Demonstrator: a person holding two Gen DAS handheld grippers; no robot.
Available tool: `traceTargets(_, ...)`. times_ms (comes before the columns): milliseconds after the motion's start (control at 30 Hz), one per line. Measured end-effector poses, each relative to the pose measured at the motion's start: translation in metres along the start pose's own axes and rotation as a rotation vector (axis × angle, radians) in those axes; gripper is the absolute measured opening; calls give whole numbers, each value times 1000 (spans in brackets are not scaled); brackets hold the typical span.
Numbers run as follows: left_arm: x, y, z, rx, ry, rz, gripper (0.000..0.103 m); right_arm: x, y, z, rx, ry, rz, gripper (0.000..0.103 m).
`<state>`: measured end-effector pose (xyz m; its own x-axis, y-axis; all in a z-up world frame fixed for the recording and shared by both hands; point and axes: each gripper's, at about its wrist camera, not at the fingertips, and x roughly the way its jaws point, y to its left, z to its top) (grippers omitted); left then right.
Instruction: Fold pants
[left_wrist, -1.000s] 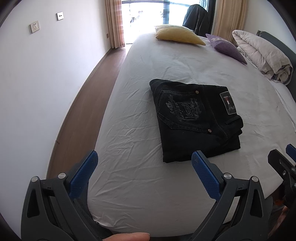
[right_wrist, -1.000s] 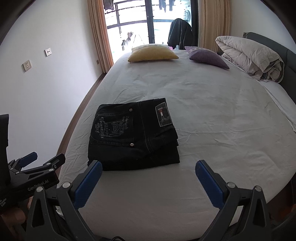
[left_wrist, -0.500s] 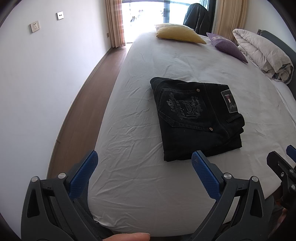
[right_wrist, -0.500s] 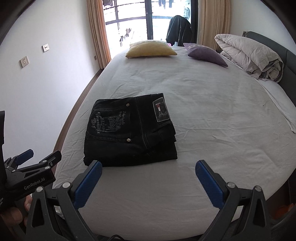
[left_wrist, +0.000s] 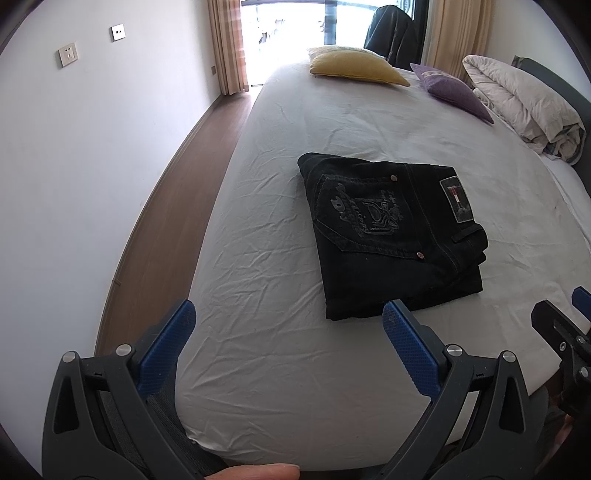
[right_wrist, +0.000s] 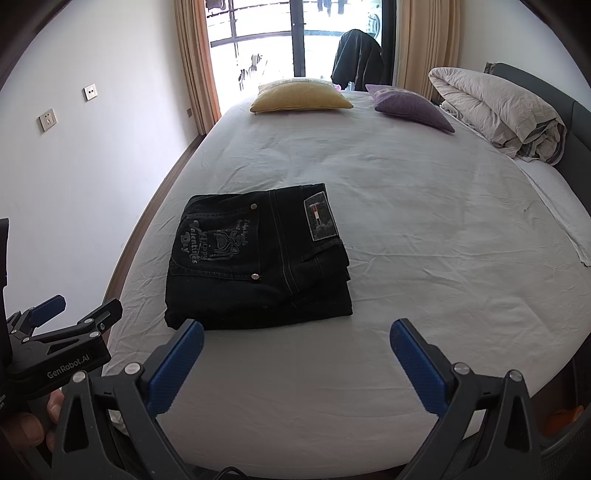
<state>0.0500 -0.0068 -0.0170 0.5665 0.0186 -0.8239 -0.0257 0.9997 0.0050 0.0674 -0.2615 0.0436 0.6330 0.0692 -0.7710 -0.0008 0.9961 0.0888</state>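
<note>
Black jeans (left_wrist: 391, 236) lie folded into a compact rectangle on the white bed sheet, back pocket and label patch facing up. The same pants (right_wrist: 258, 258) sit left of centre in the right wrist view. My left gripper (left_wrist: 288, 325) hovers open over the near edge of the bed, short of the pants, holding nothing. My right gripper (right_wrist: 295, 343) is open too, just in front of the pants' near edge, with nothing between its blue pads. The left gripper (right_wrist: 48, 314) also shows at the far left of the right wrist view.
A yellow pillow (right_wrist: 299, 98) and a purple pillow (right_wrist: 410, 107) lie at the far end of the bed (right_wrist: 424, 221). A rolled duvet (right_wrist: 498, 110) rests at the right. A white wall (left_wrist: 74, 184) and a strip of wooden floor (left_wrist: 166, 214) run along the left.
Both grippers have drifted slightly back and shifted view; the folded pants stay where they were and nothing was gripped.
</note>
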Motion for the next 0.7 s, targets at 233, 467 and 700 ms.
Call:
traceTargets(233, 0, 0, 1, 1, 1, 0, 102, 0, 1, 0, 0, 2, -1, 103)
traceTargets(467, -1, -1, 0, 0, 1, 0, 102, 0, 1, 0, -1, 2, -1, 103)
traceTargets(700, -1, -1, 0, 0, 1, -1, 102, 1, 1, -1, -1, 3, -1, 103)
